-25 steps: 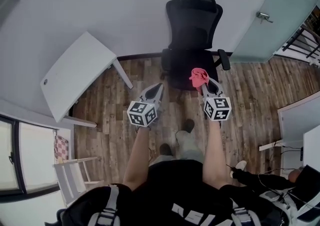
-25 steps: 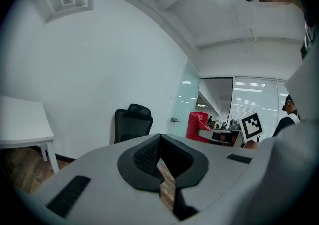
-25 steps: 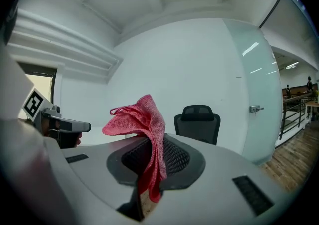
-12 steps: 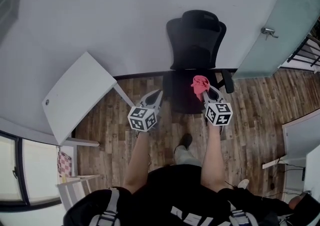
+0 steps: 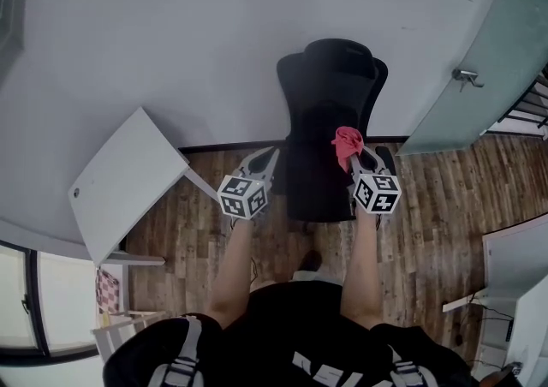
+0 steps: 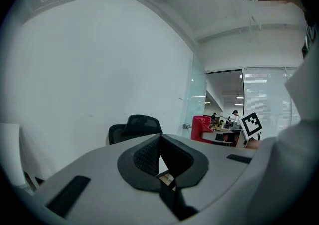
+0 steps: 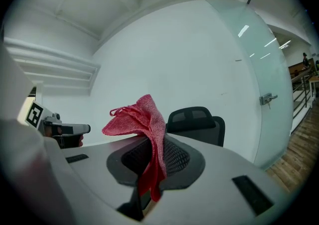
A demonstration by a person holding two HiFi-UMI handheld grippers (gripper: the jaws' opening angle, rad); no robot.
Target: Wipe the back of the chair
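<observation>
A black office chair (image 5: pixel 330 94) stands against the white wall, its backrest facing me; it also shows as a black chair (image 6: pixel 135 125) in the left gripper view and a black chair (image 7: pixel 197 122) in the right gripper view. My right gripper (image 5: pixel 353 151) is shut on a red cloth (image 5: pixel 346 144), held over the right side of the chair's seat; the red cloth (image 7: pixel 144 134) bunches up above the jaws. My left gripper (image 5: pixel 264 159) is shut on nothing, just left of the chair.
A white table (image 5: pixel 120 180) stands at the left. A frosted glass door (image 5: pixel 479 51) with a handle is to the right of the chair. Wooden floor (image 5: pixel 428 223) lies underfoot, and white furniture (image 5: pixel 514 248) sits at the far right.
Both grippers have moved forward toward the chair, and the view has tilted up so the chair's back sits closer. The red cloth stays in the right gripper.
</observation>
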